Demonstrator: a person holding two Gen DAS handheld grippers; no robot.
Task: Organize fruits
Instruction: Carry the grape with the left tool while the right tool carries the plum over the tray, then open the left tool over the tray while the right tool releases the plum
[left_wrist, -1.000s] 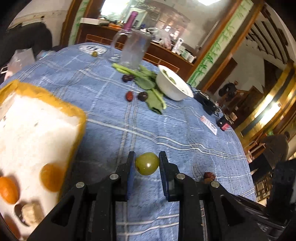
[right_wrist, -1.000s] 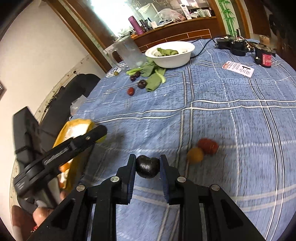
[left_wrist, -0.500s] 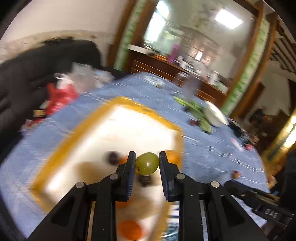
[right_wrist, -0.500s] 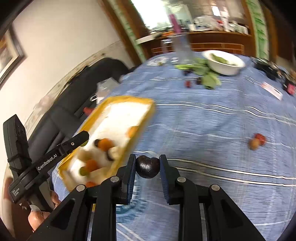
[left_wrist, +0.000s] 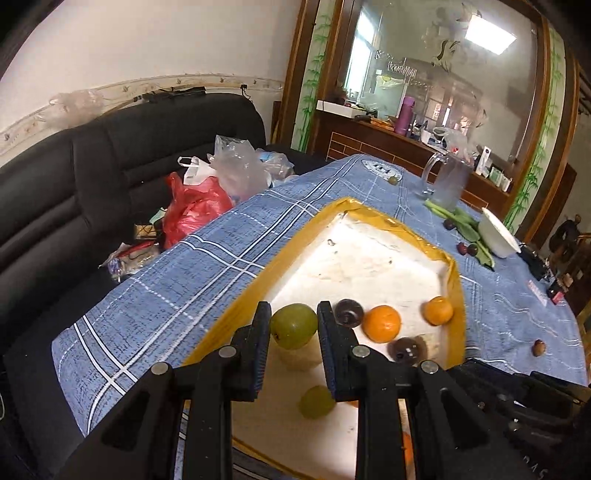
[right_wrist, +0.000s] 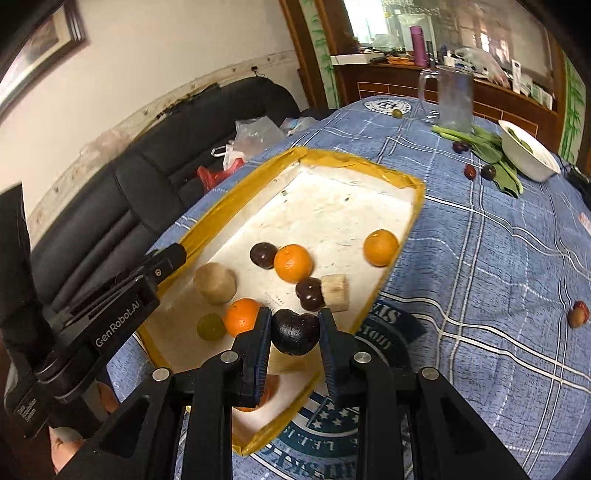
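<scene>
My left gripper (left_wrist: 294, 325) is shut on a green fruit (left_wrist: 293, 325) and holds it above the near left part of the white tray with a yellow rim (left_wrist: 369, 254). My right gripper (right_wrist: 294, 331) is shut on a dark plum (right_wrist: 295, 332) above the tray's (right_wrist: 332, 210) near edge. The tray holds oranges (right_wrist: 293, 263), dark plums (right_wrist: 263, 254), a green fruit (right_wrist: 210, 326) and tan pieces (right_wrist: 215, 283). The left gripper's body (right_wrist: 110, 314) shows at the tray's left side in the right wrist view.
Loose fruits lie on the blue checked cloth: two at the right (right_wrist: 578, 314), dark ones by the greens (right_wrist: 476, 168). A white bowl (right_wrist: 528, 151) and glass jug (right_wrist: 452, 98) stand at the far end. A black sofa (left_wrist: 74, 184) with plastic bags (left_wrist: 207, 192) is left of the table.
Both grippers have swung left from the open cloth to above the tray, each still holding its fruit. The tray has come closer in both views.
</scene>
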